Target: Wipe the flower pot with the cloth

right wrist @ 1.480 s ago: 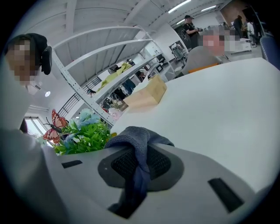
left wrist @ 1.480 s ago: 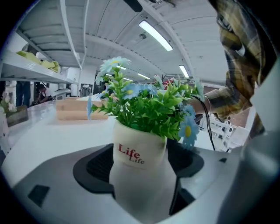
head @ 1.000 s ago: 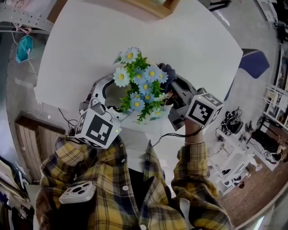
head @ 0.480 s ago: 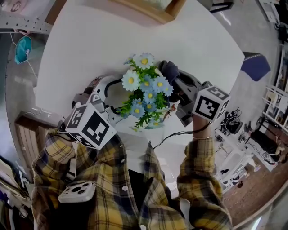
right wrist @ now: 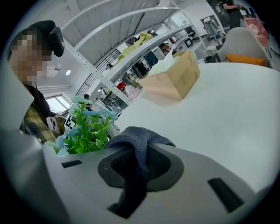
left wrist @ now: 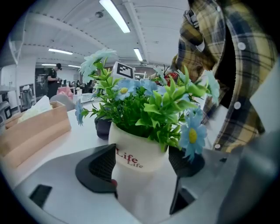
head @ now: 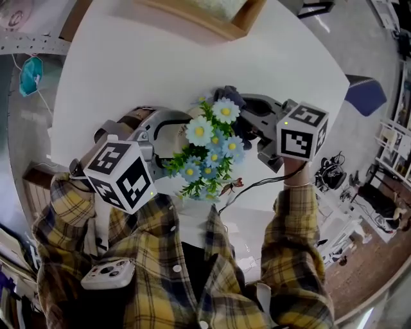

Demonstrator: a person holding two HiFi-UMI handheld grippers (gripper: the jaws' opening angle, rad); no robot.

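Flower pot [left wrist: 138,153] is clamped between your left gripper's [left wrist: 143,168] two dark pads. One pad sits on each side of its white wall below the rim, at lower centre of the left gripper view, with the red "Life" print facing the camera. Blue flowers [left wrist: 131,89] and green leaves spill over the rim and overlap the right-hand pad.

Your right gripper [right wrist: 139,168] is closed on the grey cloth [right wrist: 138,140]. A fold is pinched at the pads, bunched above them and hanging dark below, at lower centre of that view.

In the head view the flowers [head: 209,151] fill the centre and hide most of the flower pot. The left gripper's marker cube [head: 120,173] is at lower left of them. The right gripper's cube [head: 302,132] is to their right, and the cloth [head: 230,95] is just above the blooms. All of this is over the near edge of the white table [head: 128,64]. A wooden box [head: 212,16] is at top centre, well apart from the pot.
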